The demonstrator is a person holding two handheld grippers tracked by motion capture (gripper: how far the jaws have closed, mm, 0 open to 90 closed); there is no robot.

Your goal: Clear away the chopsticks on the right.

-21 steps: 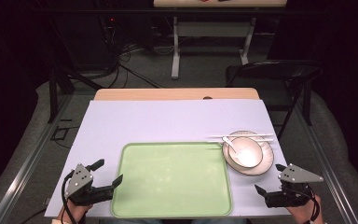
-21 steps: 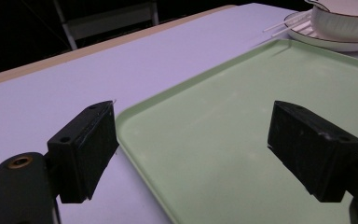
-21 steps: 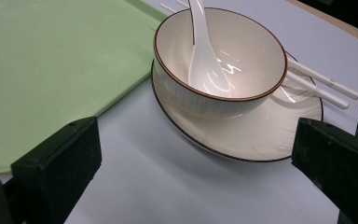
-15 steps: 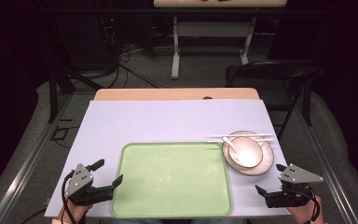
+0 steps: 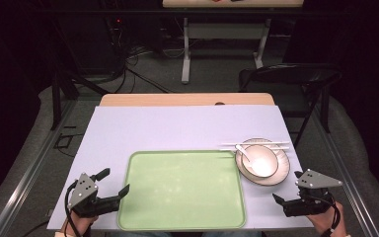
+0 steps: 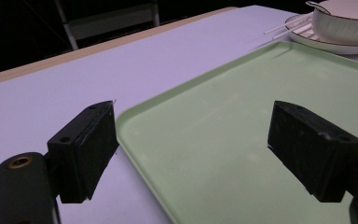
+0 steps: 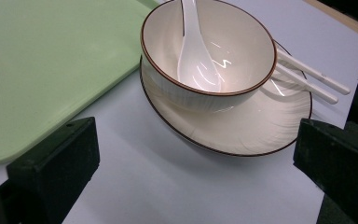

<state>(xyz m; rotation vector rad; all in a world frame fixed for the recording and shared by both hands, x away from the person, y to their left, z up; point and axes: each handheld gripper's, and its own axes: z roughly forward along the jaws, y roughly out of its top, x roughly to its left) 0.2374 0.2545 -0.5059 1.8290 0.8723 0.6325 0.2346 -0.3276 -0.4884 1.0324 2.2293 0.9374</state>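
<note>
A pale green tray (image 5: 180, 190) lies empty at the middle of the table's near edge. To its right a cream bowl (image 5: 259, 160) with a white spoon (image 5: 243, 153) in it stands on a brown-rimmed plate (image 5: 282, 172), and white chopsticks (image 5: 254, 144) lie across the plate's far rim. My left gripper (image 5: 113, 181) is open at the tray's near left corner; its view has the tray's edge (image 6: 135, 121) between the jaws. My right gripper (image 5: 285, 190) is open just short of the plate, and its jaws frame the bowl (image 7: 177, 88), the spoon (image 7: 193, 51) and the plate (image 7: 261, 126).
A lilac mat (image 5: 177, 128) covers the wooden table (image 5: 177, 99). A black folding chair (image 5: 286, 76) stands beyond the far right corner. A second table's white frame (image 5: 222, 29) and floor cables sit farther back.
</note>
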